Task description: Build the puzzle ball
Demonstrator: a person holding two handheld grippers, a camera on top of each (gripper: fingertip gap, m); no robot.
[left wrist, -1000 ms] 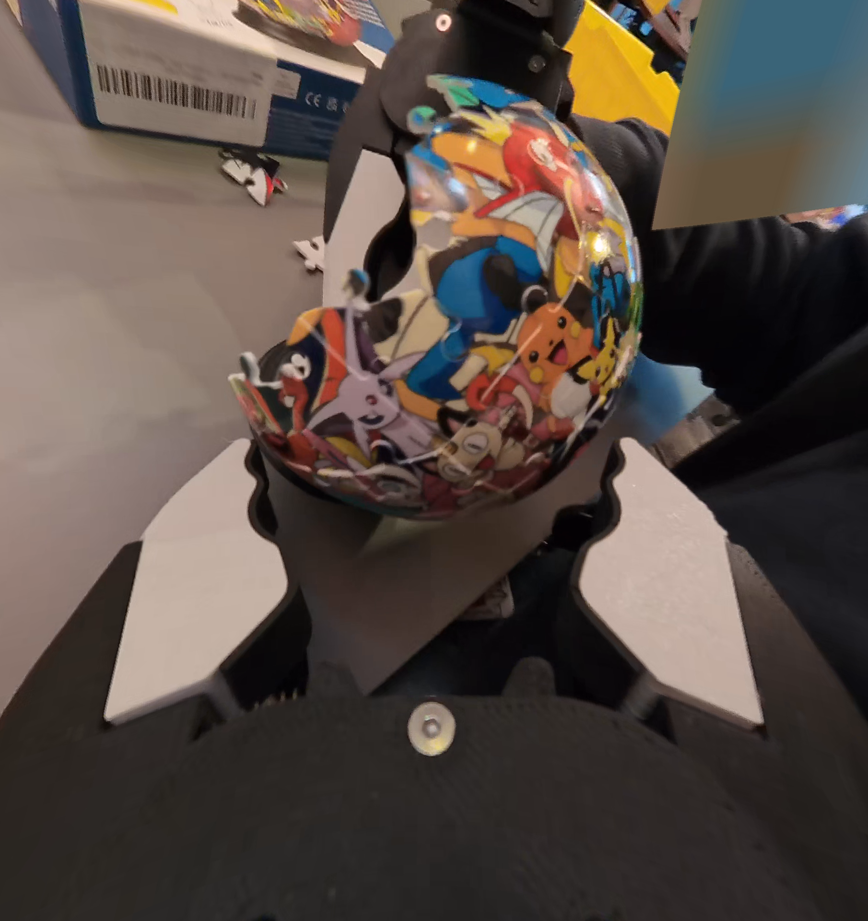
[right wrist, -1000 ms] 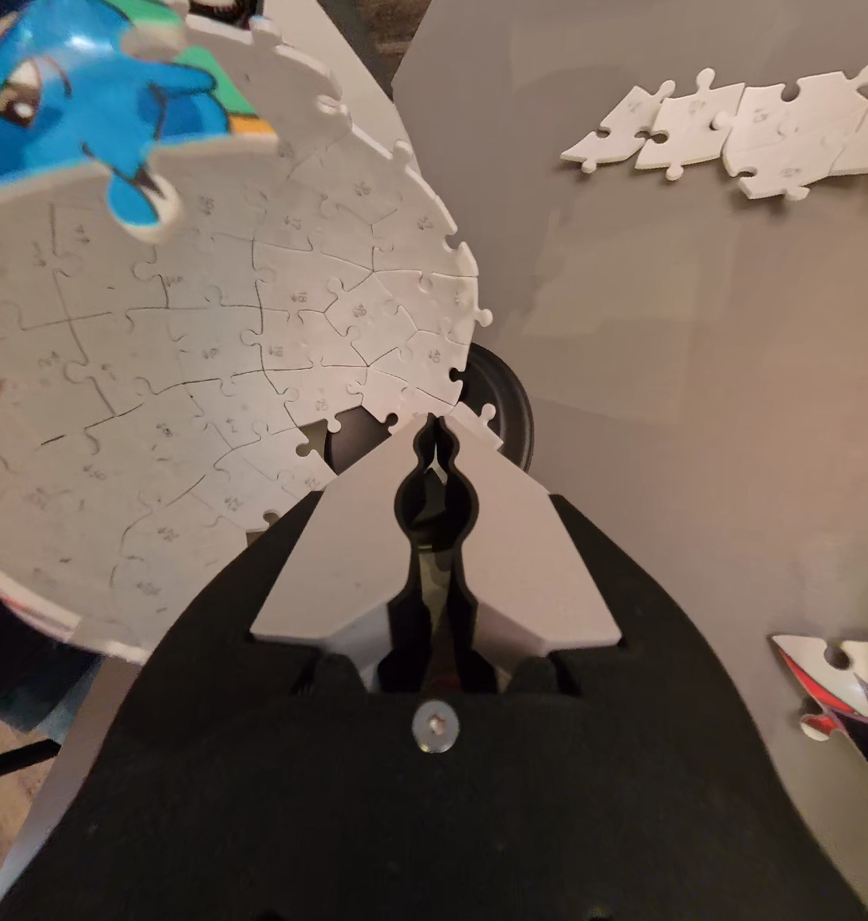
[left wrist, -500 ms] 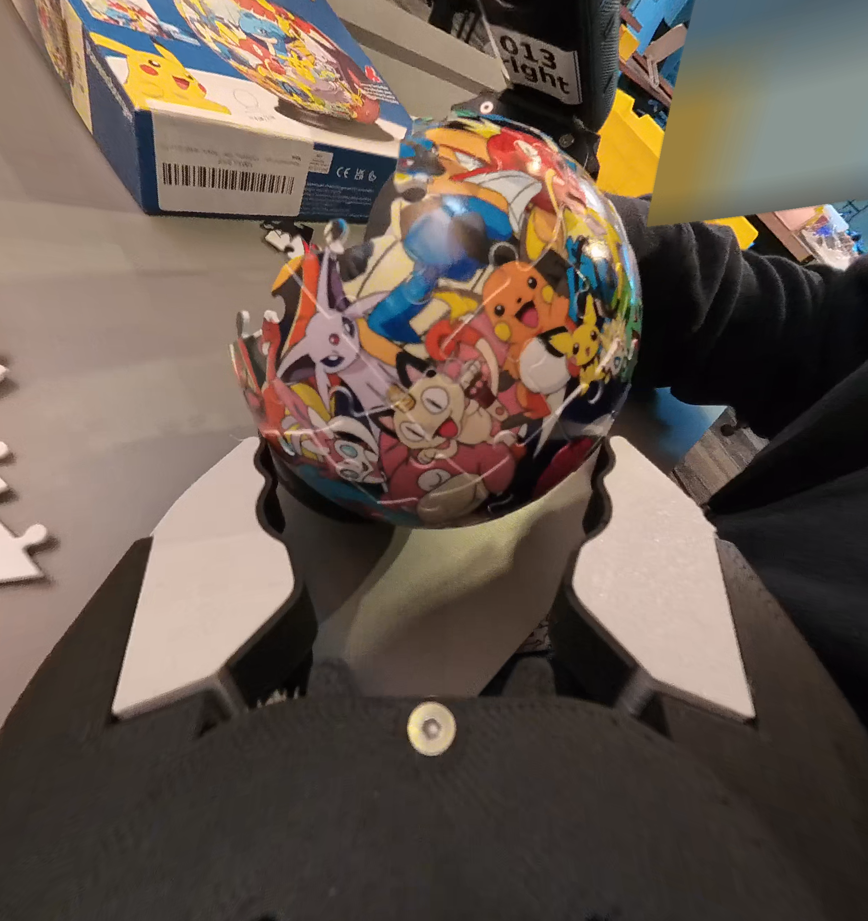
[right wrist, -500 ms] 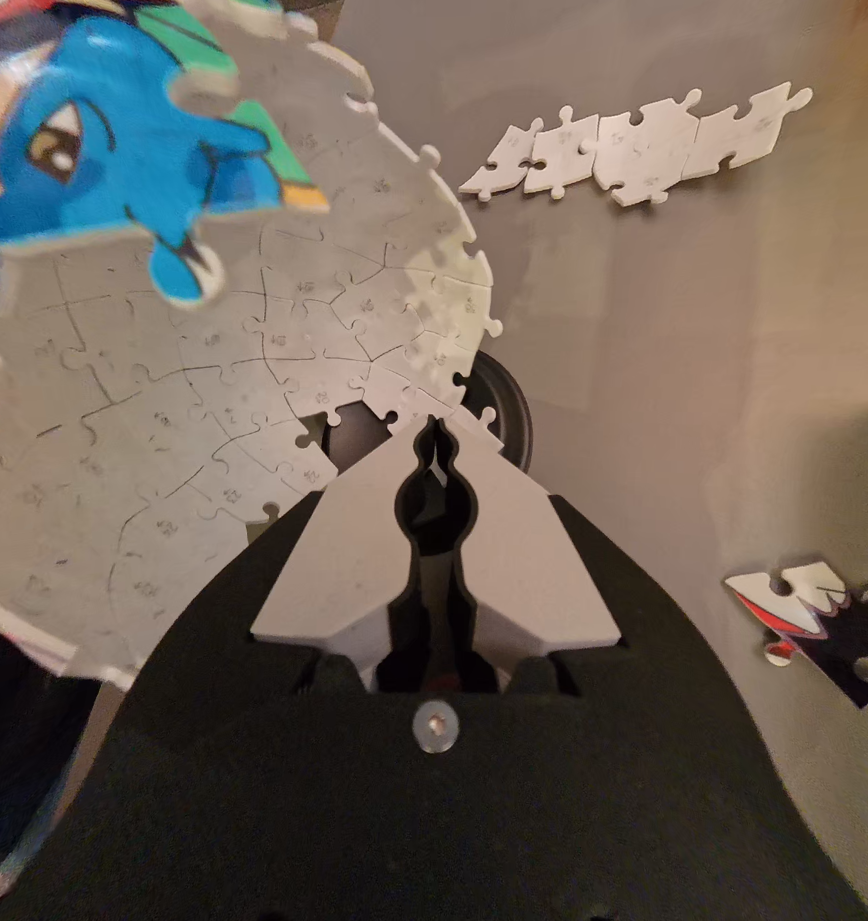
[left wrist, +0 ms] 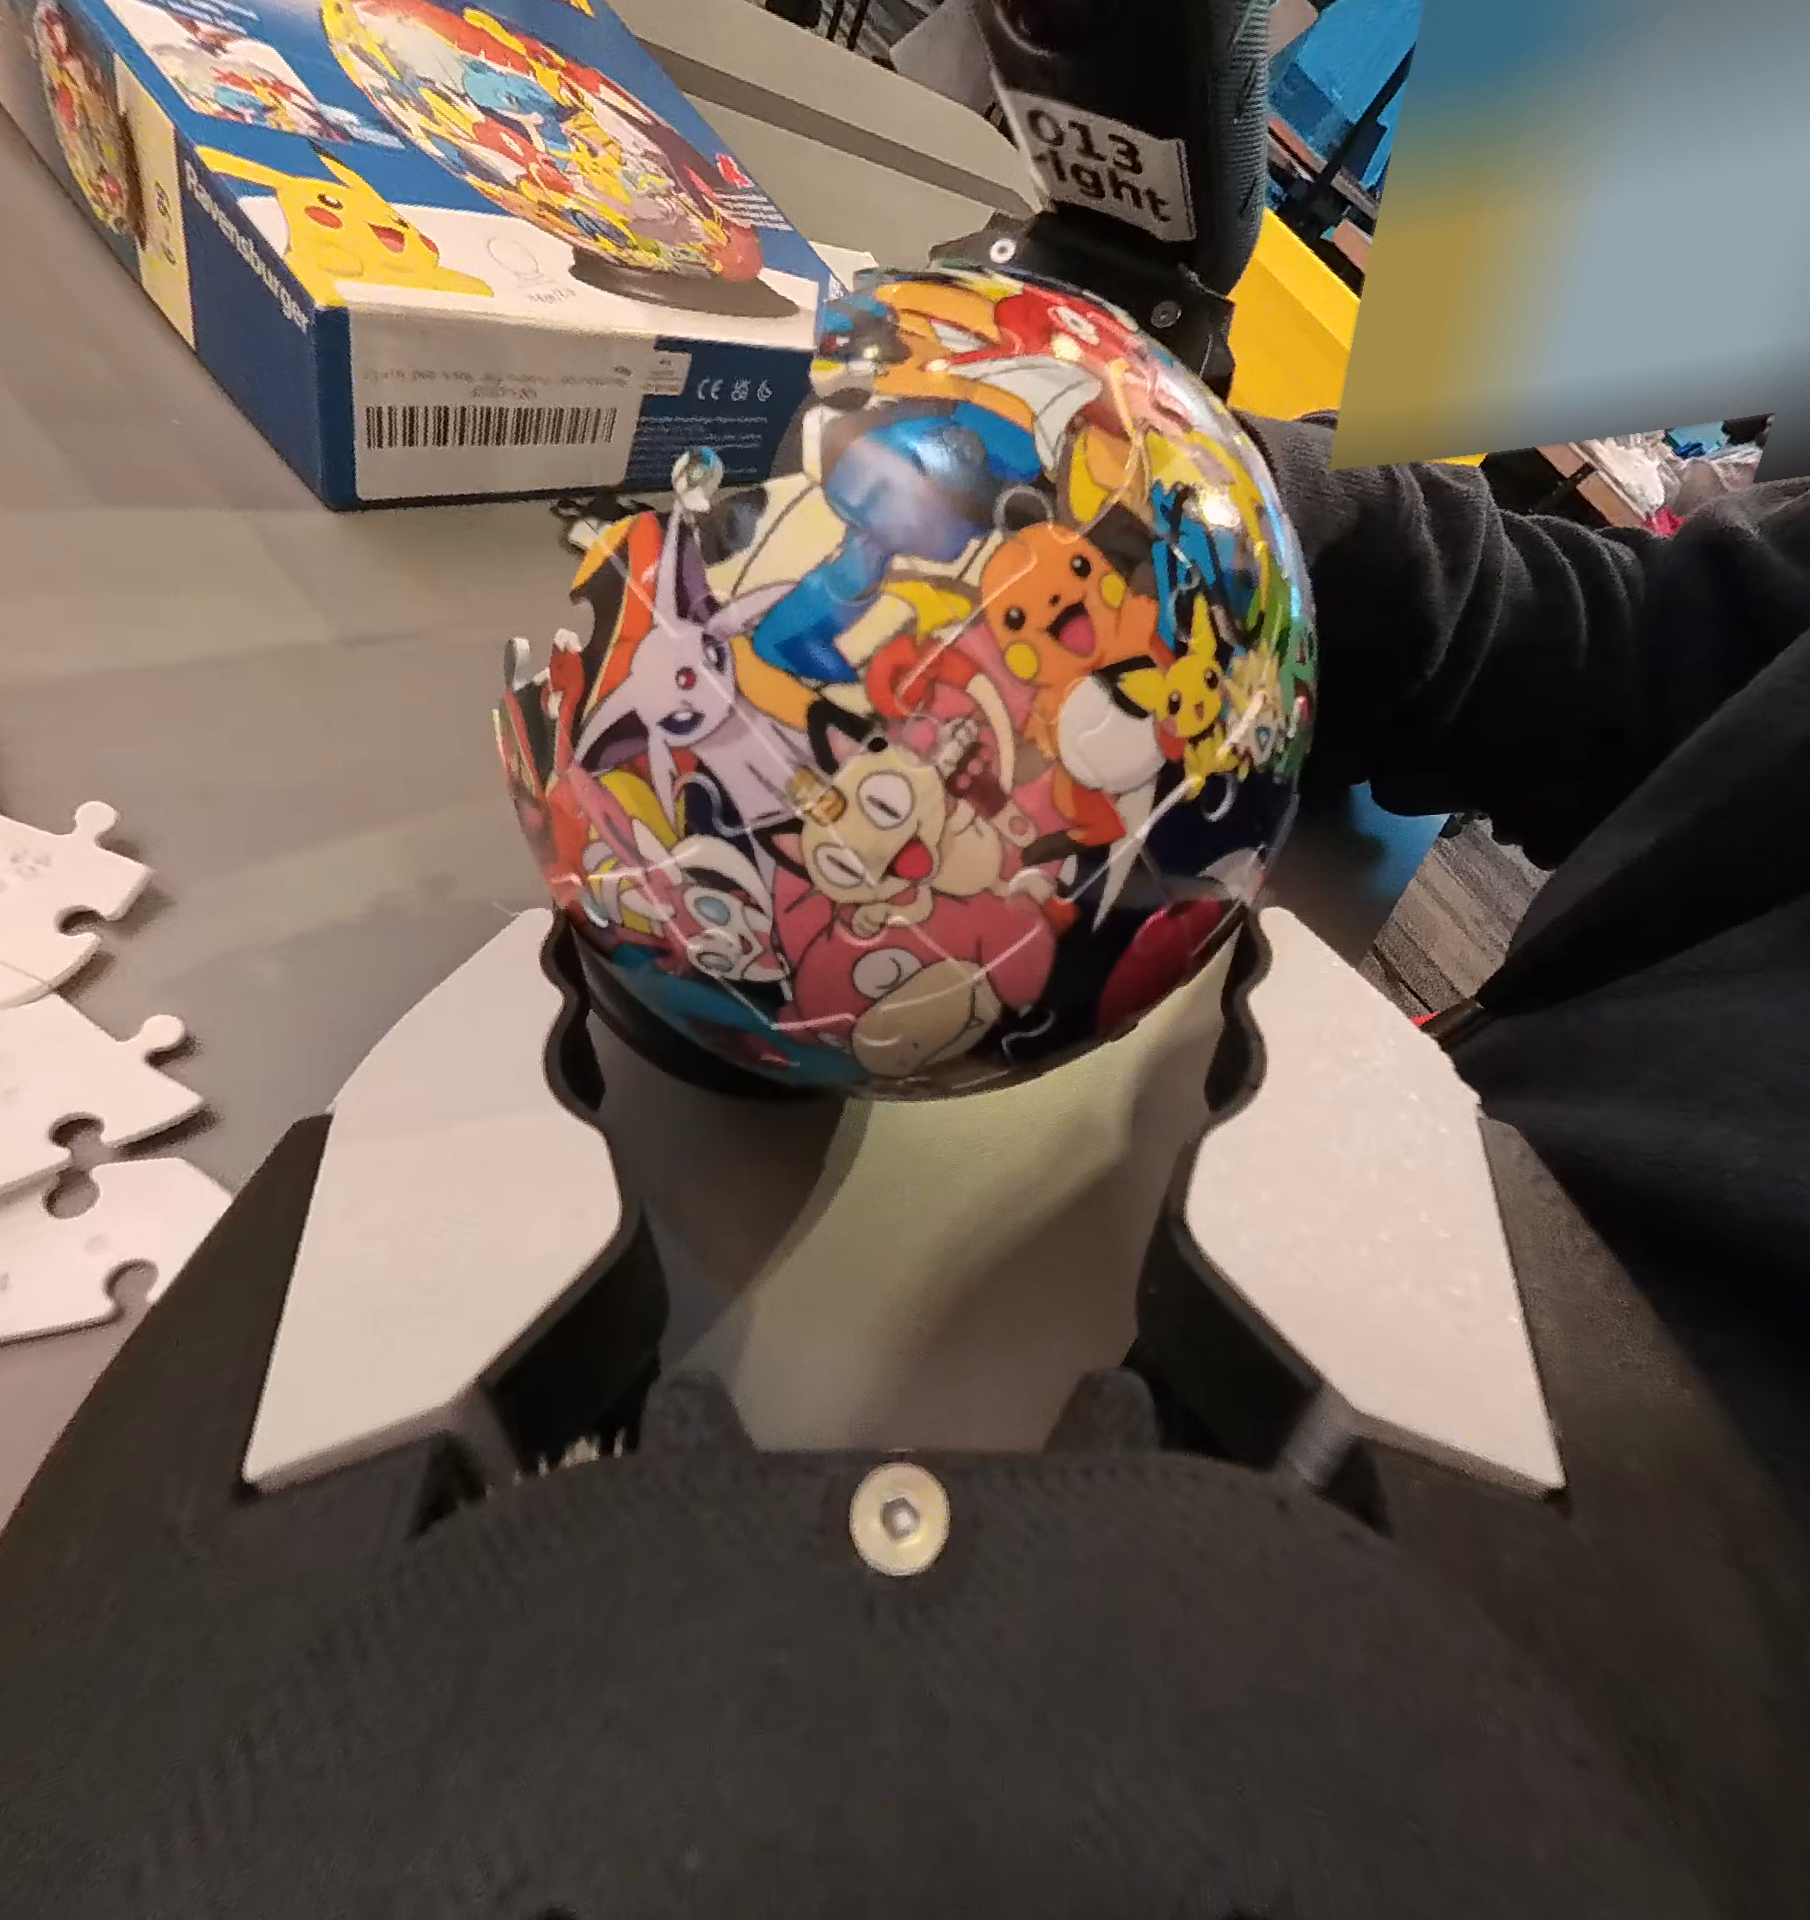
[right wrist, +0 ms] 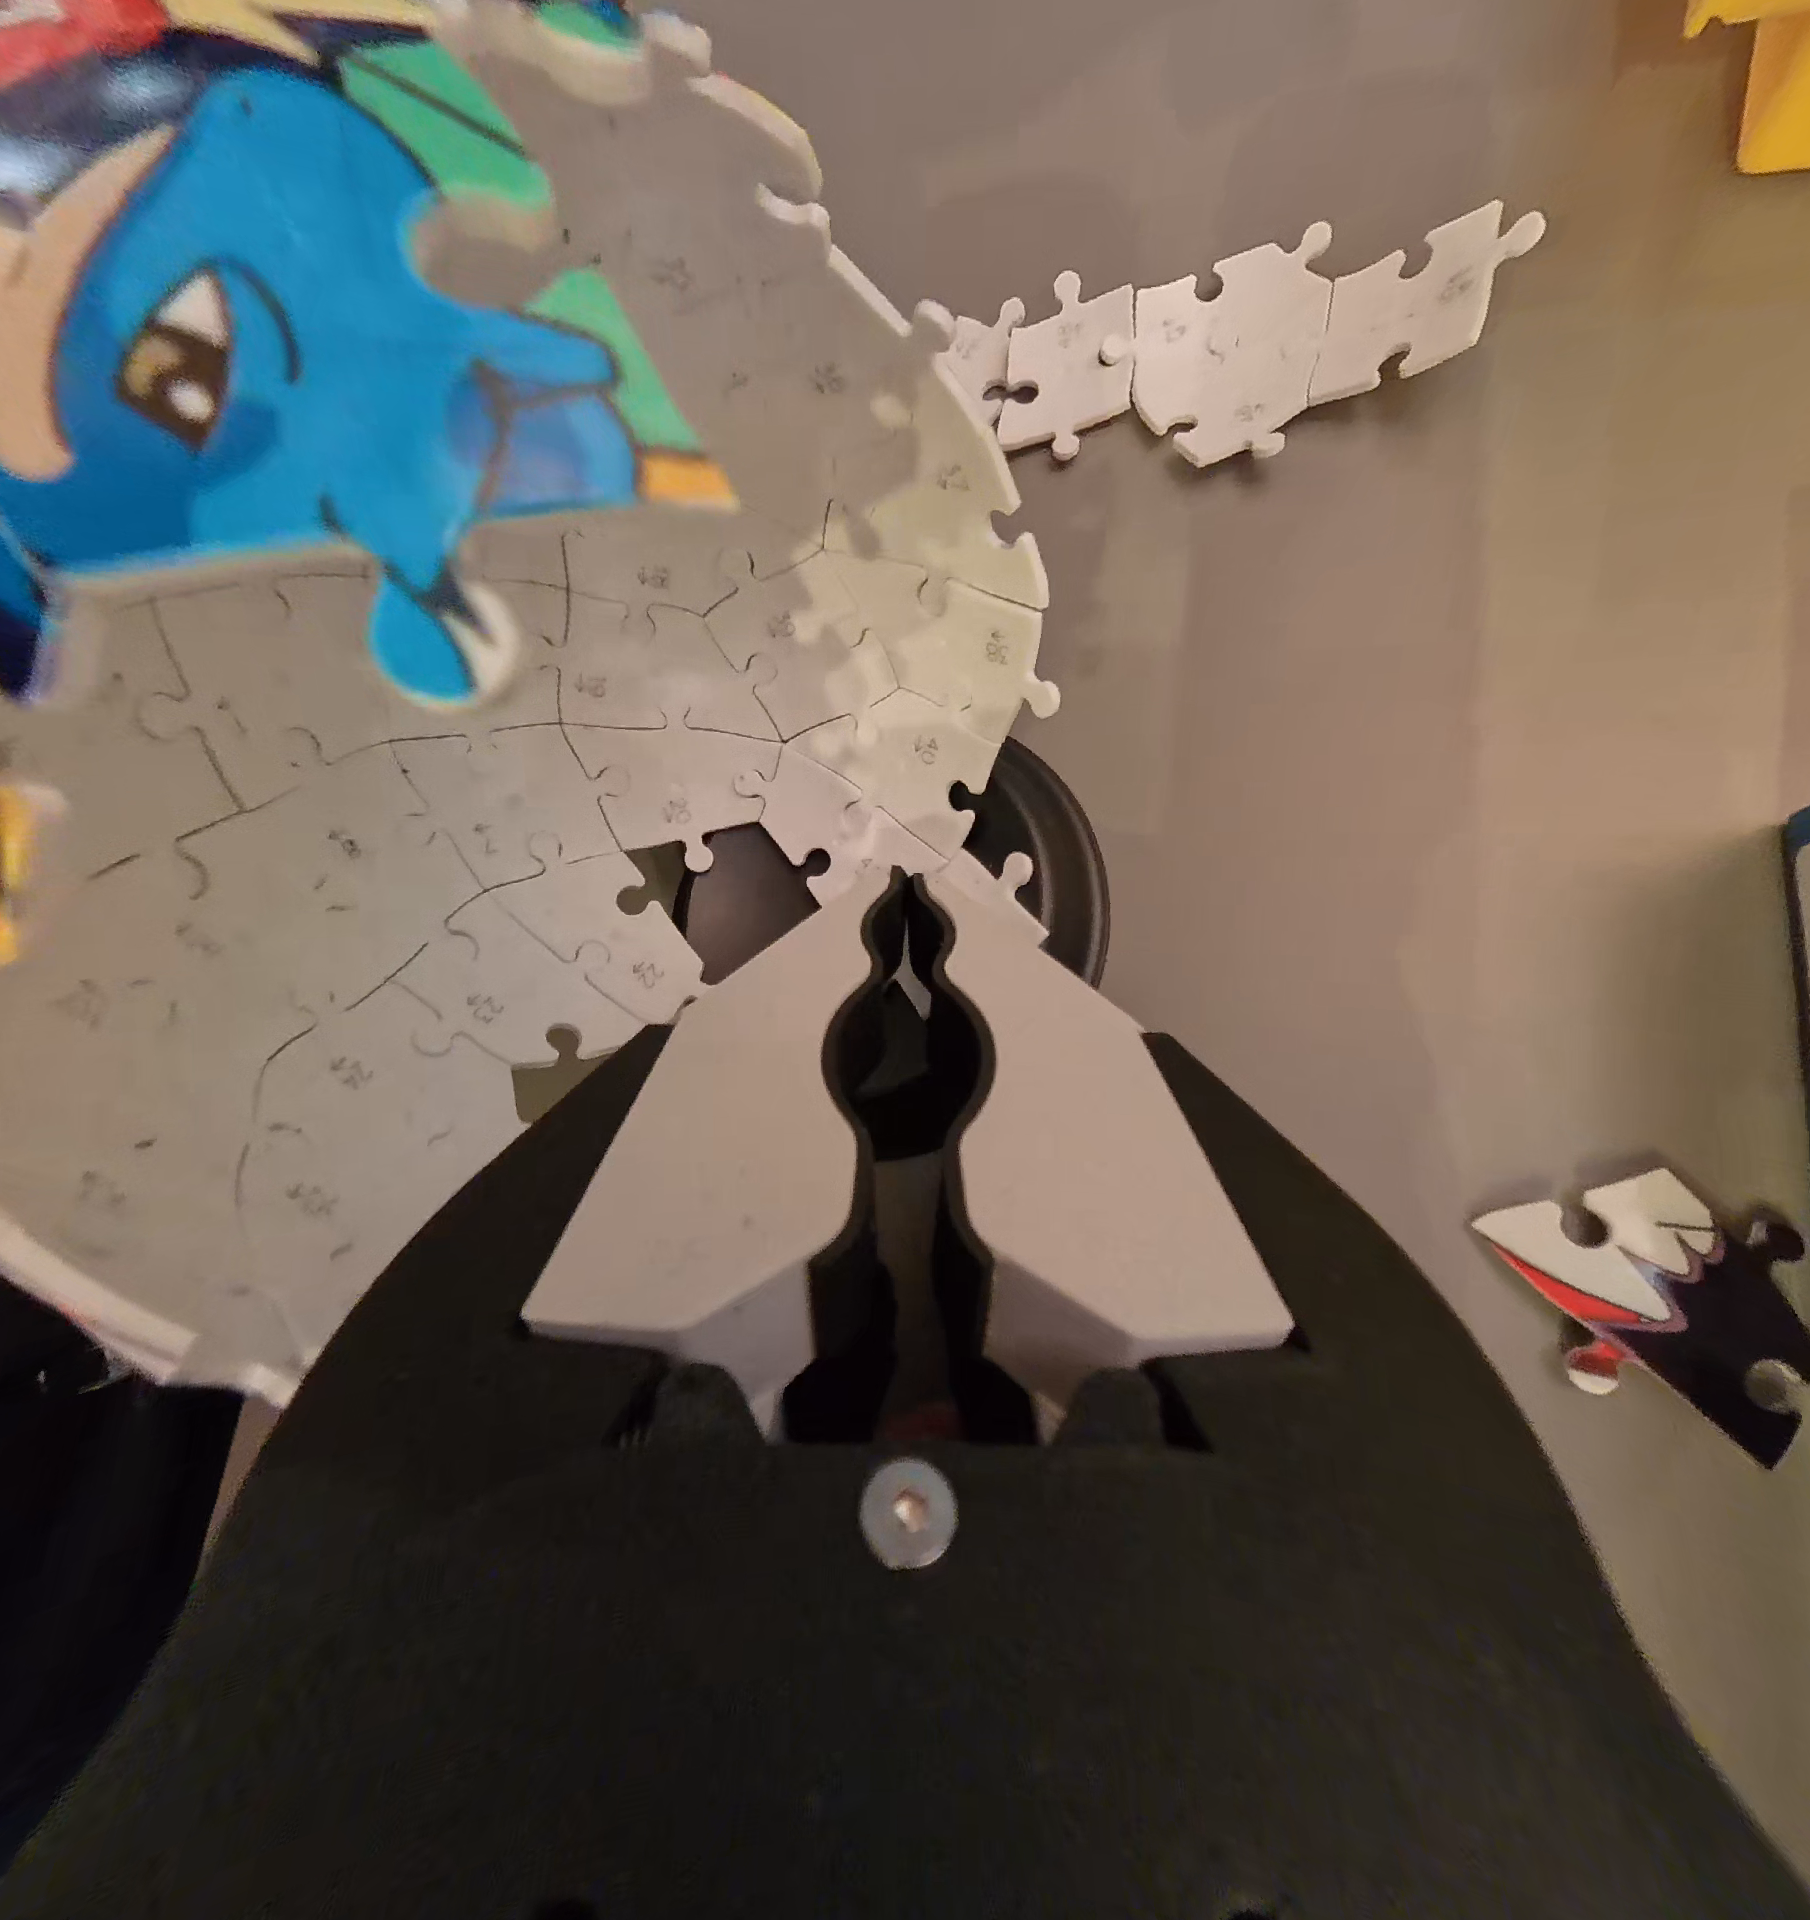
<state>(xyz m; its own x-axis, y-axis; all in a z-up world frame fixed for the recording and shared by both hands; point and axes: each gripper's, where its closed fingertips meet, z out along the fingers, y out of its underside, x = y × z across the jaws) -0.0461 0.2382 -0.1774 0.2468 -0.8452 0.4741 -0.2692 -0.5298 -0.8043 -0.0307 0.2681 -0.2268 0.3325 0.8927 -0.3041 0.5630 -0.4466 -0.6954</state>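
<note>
since a second ago the puzzle ball (left wrist: 911, 686) has turned and sat lower between the left claw's fingers, so more of its printed outside faces the left wrist camera, and the box (left wrist: 444, 239) behind it has come further into view. in the right wrist view the strip of joined white pieces (right wrist: 1233, 343) has slid closer to the ball's rim, and the loose printed piece (right wrist: 1649, 1299) has moved up from the lower right corner.

the left claw (left wrist: 901, 966) is spread wide, its two pale fingers (left wrist: 444, 1174) on either side of the ball's lower part. whether they touch it i cannot tell. the ball is an unfinished shell with a jagged open edge on its left side.

the right claw (right wrist: 906, 883) is pinched nearly closed on the edge of that shell, seen here from its blank white inside (right wrist: 381, 883). a piece-shaped gap lies just left of the tips, a dark round stand (right wrist: 1057, 842) shows just beyond them, and part of the printed outside curls over at upper left.

on the grey table (right wrist: 1400, 727), the white strip lies ahead and right of the right claw, the printed piece well to its right. more white pieces (left wrist: 39, 1049) lie left of the left claw. a dark sleeve (left wrist: 1503, 644) reaches in from the right behind the ball.
</note>
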